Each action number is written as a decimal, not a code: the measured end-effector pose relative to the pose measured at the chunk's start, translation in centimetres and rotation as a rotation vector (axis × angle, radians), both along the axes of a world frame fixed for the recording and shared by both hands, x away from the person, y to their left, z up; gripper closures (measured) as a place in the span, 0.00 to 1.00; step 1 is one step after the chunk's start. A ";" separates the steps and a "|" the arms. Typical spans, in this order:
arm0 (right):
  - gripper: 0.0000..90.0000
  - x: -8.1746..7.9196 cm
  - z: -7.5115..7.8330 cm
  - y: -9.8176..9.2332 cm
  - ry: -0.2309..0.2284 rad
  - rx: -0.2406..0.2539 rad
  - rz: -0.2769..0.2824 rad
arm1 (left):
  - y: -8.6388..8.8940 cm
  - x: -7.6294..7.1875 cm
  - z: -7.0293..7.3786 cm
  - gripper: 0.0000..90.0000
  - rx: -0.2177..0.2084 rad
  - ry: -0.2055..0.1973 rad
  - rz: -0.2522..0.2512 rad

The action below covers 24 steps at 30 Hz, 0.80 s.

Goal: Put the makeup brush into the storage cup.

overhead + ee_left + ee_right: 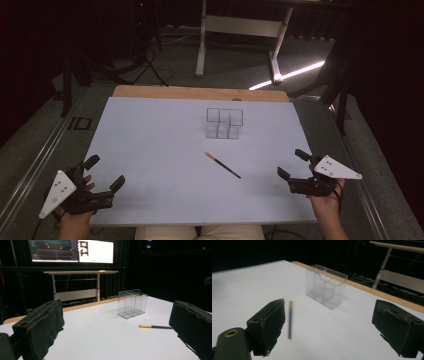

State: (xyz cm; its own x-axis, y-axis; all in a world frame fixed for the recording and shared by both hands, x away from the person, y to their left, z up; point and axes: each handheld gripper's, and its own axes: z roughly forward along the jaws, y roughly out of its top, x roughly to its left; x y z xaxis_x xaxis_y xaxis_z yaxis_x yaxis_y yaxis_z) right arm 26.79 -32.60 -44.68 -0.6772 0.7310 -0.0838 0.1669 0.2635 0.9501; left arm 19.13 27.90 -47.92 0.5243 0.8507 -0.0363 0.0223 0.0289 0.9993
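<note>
At the left edge of the high view, the left gripper (106,173) sits low over the near left corner of the desk (150,150), held in the person's left hand (75,220). Its fingers (118,183) stand wide apart with nothing between them. In the left gripper view the two black fingers (42,325) rise at either side of the frame, and the white desk surface lies bare between them.

Toward the middle of the desk lies a pen (222,165), flat on the white surface, its orange end toward the far left and its dark end toward the near right. It is well apart from both grippers. Beyond it, nearer the far edge, stands a clear plastic holder (224,123) with several compartments, upright and apart from the pen. A strip of wooden board (200,93) shows past the far edge of the white surface.

At the right, the right gripper (293,164) hovers by the near right corner, held in the person's right hand (327,202). Its fingers (284,174) are also spread wide and grip nothing. In the right gripper view the pen (290,320) lies just past the left finger (268,325), with the holder (325,288) farther off.
</note>
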 end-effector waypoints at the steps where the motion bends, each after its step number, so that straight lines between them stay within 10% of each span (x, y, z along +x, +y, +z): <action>1: 0.13 0.0 0.0 0.0 0.000 0.000 0.000 | 0.0 0.0 0.0 0.00 0.000 0.000 0.000; 8: 0.13 -0.2 -0.2 -0.2 -0.006 0.041 0.011 | 0.0 0.2 -0.1 0.00 -0.004 0.005 0.001; 11: 0.13 0.1 -0.3 -0.2 0.088 0.030 0.014 | -0.1 0.1 0.0 0.00 0.007 -0.001 0.002; 16: 0.12 -0.1 0.3 -0.8 0.092 0.087 0.035 | -0.2 0.2 0.0 0.00 0.016 0.000 0.001; 24: 0.12 -0.5 0.7 0.0 0.099 0.032 0.072 | -0.2 0.4 -0.1 0.00 0.018 0.003 -0.001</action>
State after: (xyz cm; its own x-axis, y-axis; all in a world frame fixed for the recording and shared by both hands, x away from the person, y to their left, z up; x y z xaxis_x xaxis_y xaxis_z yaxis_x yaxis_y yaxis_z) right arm 26.25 -32.63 -44.00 -0.7317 0.6816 0.0087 0.2421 0.2479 0.9381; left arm 19.54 27.71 -47.99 0.5248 0.8509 -0.0223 0.0251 0.0107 0.9996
